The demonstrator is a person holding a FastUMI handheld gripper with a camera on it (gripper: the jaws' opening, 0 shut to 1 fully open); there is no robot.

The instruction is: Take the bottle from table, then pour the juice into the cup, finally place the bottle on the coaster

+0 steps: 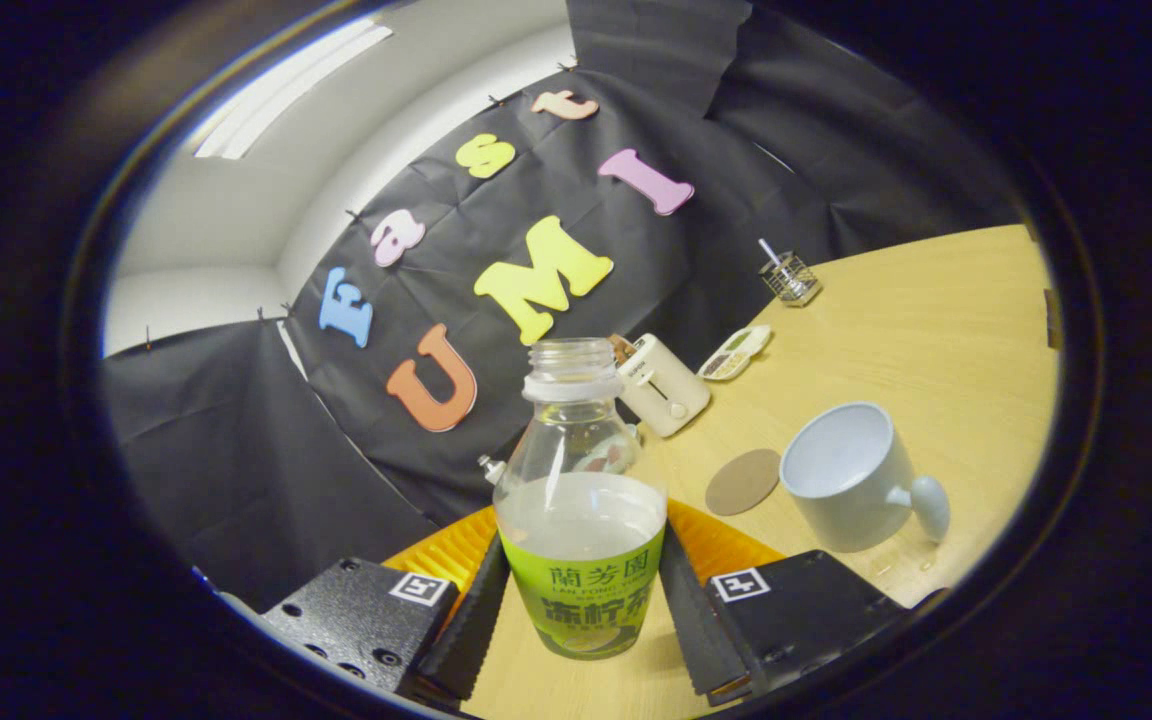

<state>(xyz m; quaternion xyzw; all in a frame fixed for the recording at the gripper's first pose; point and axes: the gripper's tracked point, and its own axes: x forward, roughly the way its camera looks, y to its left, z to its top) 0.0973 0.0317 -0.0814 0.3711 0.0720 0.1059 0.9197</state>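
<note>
Gripper view: tool point(581, 610) clamps an uncapped bottle point(581, 500), both fingers pressed to its green label bearing Chinese characters; contents half full. Cup point(851, 475) on the table point(936, 320) to the right, coaster point(742, 481) just left of it. Farther off: toaster point(661, 385), wire holder point(789, 277).

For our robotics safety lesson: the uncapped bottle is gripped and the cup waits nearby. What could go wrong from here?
1. The juice bottle has no cap, and the view is tilted; juice could spill before it reaches the mug.
2. The tongs hold it low on the label, so it might slip or swing while pouring.
3. The coaster lies close to the mug; setting down could knock it.
</note>
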